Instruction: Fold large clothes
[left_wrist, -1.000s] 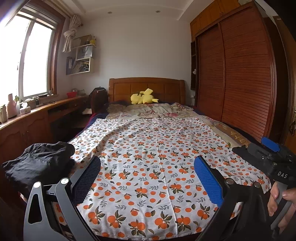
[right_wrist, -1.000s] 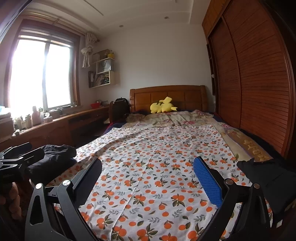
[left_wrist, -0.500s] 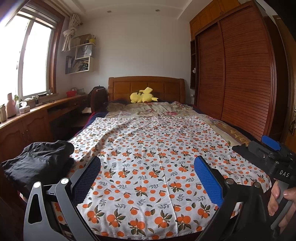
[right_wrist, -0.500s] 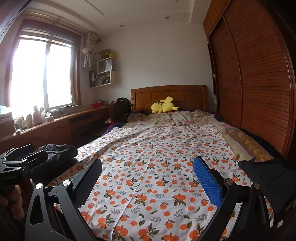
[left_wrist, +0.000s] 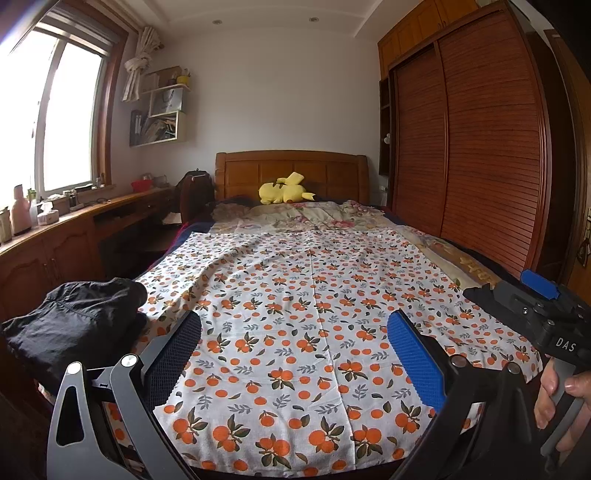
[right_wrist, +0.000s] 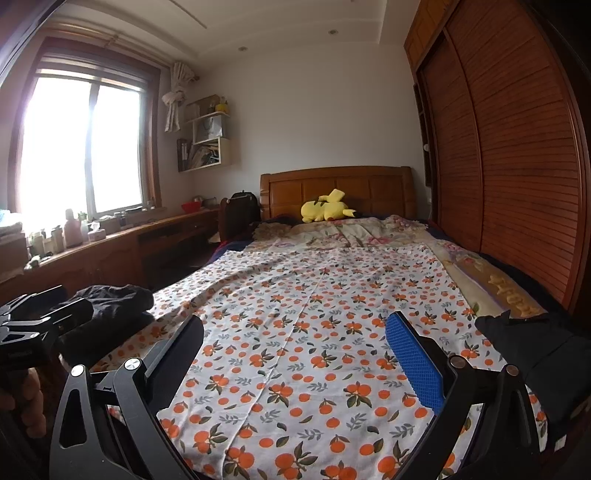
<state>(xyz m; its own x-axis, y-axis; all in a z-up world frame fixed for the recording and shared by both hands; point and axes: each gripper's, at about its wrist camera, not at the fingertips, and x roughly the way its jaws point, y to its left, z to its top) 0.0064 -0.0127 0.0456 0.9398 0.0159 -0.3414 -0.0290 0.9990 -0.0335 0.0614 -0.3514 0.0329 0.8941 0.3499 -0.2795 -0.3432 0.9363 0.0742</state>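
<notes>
— Black cloth, is that what's bunched at the near left?

— Yes, a dark garment (left_wrist: 74, 325) lies crumpled on the near left corner of the bed (left_wrist: 291, 173), partly on the sheet (left_wrist: 314, 314). In the right wrist view the same garment (right_wrist: 110, 306) sits just behind the left gripper (right_wrist: 40, 325).

— And the left gripper's fingers?

— Apart. In its own view the left gripper (left_wrist: 295, 354) hangs over the near edge of the sheet with both pads wide of each other and nothing between them. The right pad (left_wrist: 413, 358) is blue.

— What covers the middle?

— A white sheet printed with oranges, spread flat down the bed, a seam running near to far. Beyond it a floral quilt (left_wrist: 306, 218), then a yellow plush toy (left_wrist: 284, 190) against the wooden headboard.

— The right gripper?

— Also spread, holding nothing. From its own camera the right gripper (right_wrist: 295, 354) hovers above the sheet (right_wrist: 314, 332). The left wrist view shows the right gripper (left_wrist: 532, 314) at the near right, a hand (left_wrist: 565, 391) around its handle.

— Anything further right?

— Another dark garment (right_wrist: 535, 354) rests on the near right corner. A brown slatted wardrobe (right_wrist: 517, 166) fills the right wall.
</notes>
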